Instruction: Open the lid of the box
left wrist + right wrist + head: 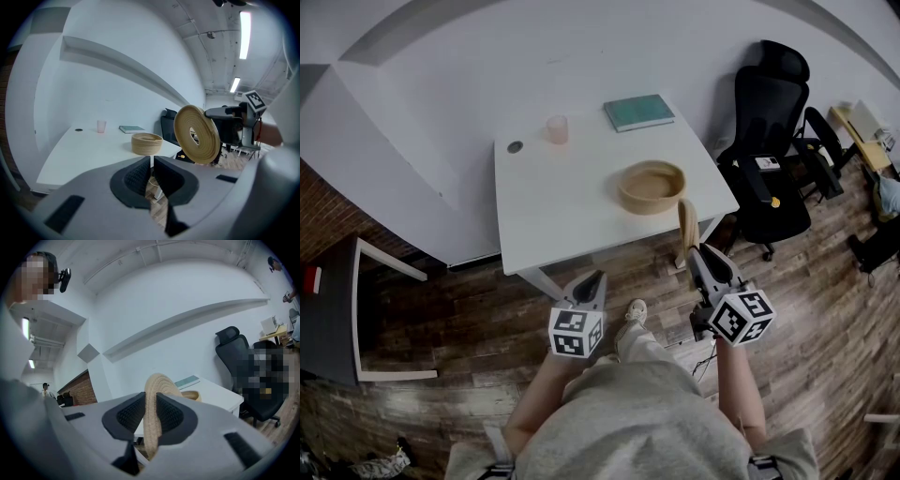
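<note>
White table (553, 211), woven box (652, 186), plank floor (478, 319)

A white table (553, 206) and black chair (769, 131) on wooden floor (469, 319).

On surface (562, 211): box (652, 186) at right, book (638, 112) behind it, cup (557, 129) left of book; lid (687, 230) off near edge.

a pink cup (558, 129) and a teal book (638, 112) sit apart near the white table's (553, 211) far edge; a black office chair (773, 141) stands beside it.
</note>
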Demonstrator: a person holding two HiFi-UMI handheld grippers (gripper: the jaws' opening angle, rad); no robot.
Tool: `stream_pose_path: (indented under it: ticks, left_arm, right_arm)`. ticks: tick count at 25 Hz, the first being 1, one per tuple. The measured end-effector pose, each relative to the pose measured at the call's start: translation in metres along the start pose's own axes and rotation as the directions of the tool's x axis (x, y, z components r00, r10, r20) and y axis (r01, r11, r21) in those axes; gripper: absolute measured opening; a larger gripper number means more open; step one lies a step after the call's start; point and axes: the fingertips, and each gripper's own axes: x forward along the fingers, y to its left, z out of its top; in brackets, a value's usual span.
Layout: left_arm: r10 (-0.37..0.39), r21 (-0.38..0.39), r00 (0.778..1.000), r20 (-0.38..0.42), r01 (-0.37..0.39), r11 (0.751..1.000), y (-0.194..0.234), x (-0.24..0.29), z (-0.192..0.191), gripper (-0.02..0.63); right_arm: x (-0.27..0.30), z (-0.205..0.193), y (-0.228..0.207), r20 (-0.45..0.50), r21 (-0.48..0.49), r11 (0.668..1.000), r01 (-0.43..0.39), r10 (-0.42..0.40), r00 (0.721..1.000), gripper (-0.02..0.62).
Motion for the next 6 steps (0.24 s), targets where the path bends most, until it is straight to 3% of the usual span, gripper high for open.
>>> stream_pose_path:
  ticks: [6]
  left_arm:
    - [-0.003, 0.000, 1.000, 0.008, 0.003, 1.000, 0.0016, -0.0003, 0.0021, 0.022]
  right_arm:
    - [0.0022, 0.0017, 0.0022, 0.007, -0.008, 1.000, -0.006, 0.006, 1.000, 0.075]
